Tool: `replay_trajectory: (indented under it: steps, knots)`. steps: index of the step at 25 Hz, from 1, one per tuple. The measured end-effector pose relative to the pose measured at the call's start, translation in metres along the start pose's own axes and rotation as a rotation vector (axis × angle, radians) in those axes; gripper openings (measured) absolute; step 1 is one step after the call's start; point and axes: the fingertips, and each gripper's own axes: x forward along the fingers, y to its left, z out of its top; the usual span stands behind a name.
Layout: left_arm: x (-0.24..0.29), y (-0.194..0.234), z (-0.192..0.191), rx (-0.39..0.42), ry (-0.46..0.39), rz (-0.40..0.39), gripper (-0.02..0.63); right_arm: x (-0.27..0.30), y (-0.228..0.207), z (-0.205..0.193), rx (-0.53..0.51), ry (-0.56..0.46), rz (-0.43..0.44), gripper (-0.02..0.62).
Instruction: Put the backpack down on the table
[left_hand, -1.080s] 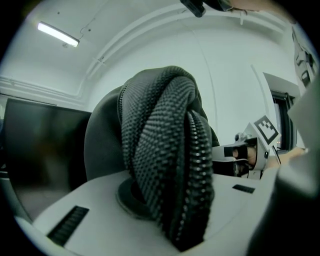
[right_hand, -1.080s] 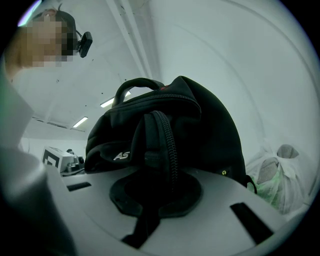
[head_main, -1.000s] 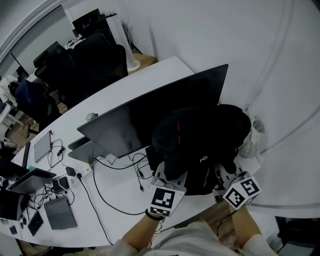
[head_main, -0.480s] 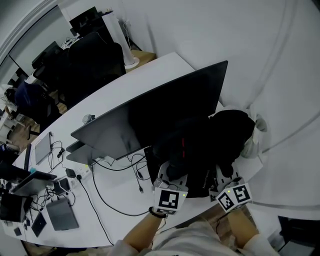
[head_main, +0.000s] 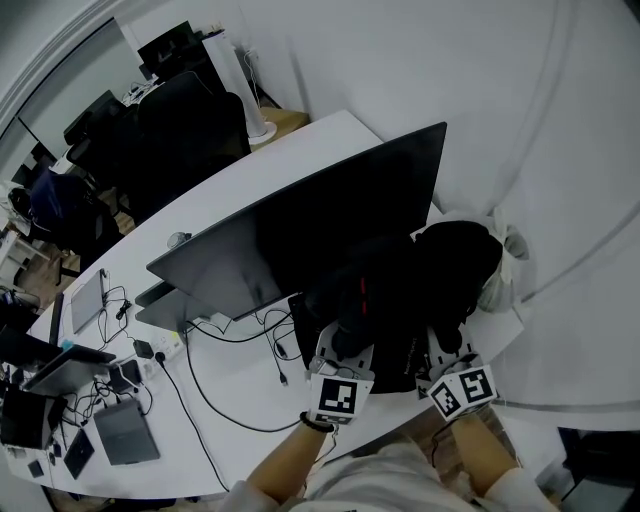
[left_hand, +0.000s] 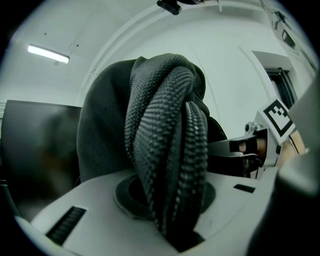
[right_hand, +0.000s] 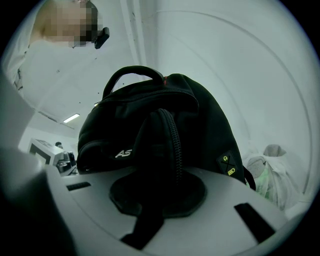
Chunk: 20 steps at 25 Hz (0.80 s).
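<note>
Head view: backpack (head_main: 400, 290) is set on the surface (head_main: 250, 395) at right, hemmed by monitor (head_main: 300, 235) and white bag (head_main: 505, 272); its mesh strap (left_hand: 170, 140) is pinched in left tongs (head_main: 345, 352), jaws just eased wider, its zipped fold (right_hand: 165, 145) clamped by right tongs (head_main: 440, 347)

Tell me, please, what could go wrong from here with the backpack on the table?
The backpack sits at the near edge of the table. The jaws of the left gripper have just been opening with the shoulder strap between them, so the backpack may slump off. It also crowds the monitor and might nudge it.
</note>
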Motion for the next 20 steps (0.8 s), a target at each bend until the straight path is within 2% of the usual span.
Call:
replay_trajectory:
  steps: [11,12,13,14,17,20]
  knots:
    - [-0.042,-0.021,-0.002,0.051,-0.02,-0.104,0.081,-0.038,0.024,-0.01,-0.063,0.007,-0.026,0.061]
    - [-0.046,-0.025,-0.003,0.054,-0.022,-0.122,0.095,-0.042,0.029,-0.011,-0.066,0.013,-0.018,0.069]
    - [-0.051,-0.029,-0.004,0.054,-0.022,-0.146,0.113,-0.046,0.035,-0.012,-0.07,0.019,-0.007,0.128]
    - [-0.056,-0.034,-0.005,0.054,-0.022,-0.173,0.144,-0.05,0.04,-0.013,-0.074,0.025,0.001,0.159]
    - [-0.071,-0.049,-0.009,0.069,-0.016,-0.248,0.225,-0.063,0.05,-0.017,-0.084,0.031,-0.007,0.179]
    - [-0.087,-0.057,-0.013,0.108,-0.005,-0.28,0.256,-0.075,0.058,-0.021,-0.097,0.04,-0.026,0.184]
